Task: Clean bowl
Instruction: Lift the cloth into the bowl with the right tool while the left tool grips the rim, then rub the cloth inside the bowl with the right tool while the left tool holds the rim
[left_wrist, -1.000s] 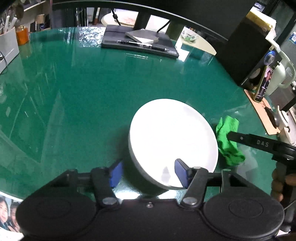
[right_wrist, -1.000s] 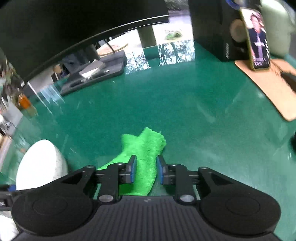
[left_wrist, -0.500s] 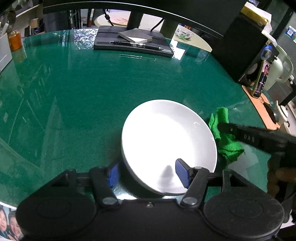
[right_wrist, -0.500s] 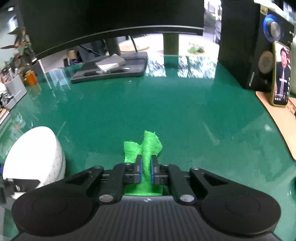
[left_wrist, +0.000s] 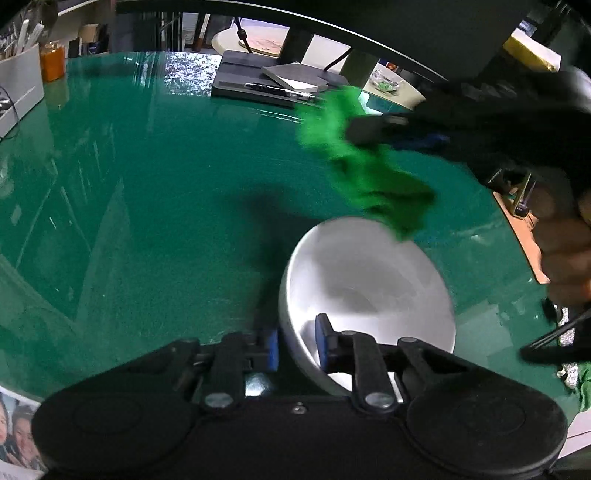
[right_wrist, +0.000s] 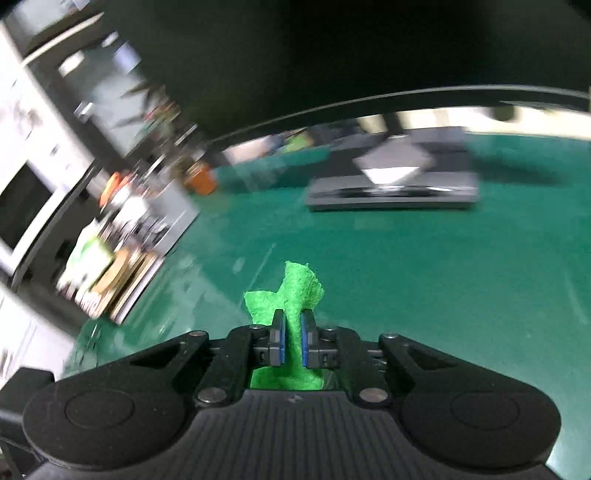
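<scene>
My left gripper (left_wrist: 295, 345) has just been closing and now clamps the near rim of the white bowl (left_wrist: 369, 280): one blue pad sits outside the wall, the other inside. The bowl stands on the green table (left_wrist: 147, 192), tilted up toward me, directly ahead of that gripper's fingers.

My right gripper (right_wrist: 292, 343) is clamped tight on the green cloth (right_wrist: 295, 291). The cloth bunches between its two blue pads, pokes out ahead of them, and hangs below. From the left wrist view, the cloth (left_wrist: 369, 166) is off the table, ahead and to the right of the left gripper, its lower end dangling over the bowl's far rim. The right wrist view is blurred. A dark tray (right_wrist: 391, 188) lies on the table well ahead of the right gripper.
</scene>
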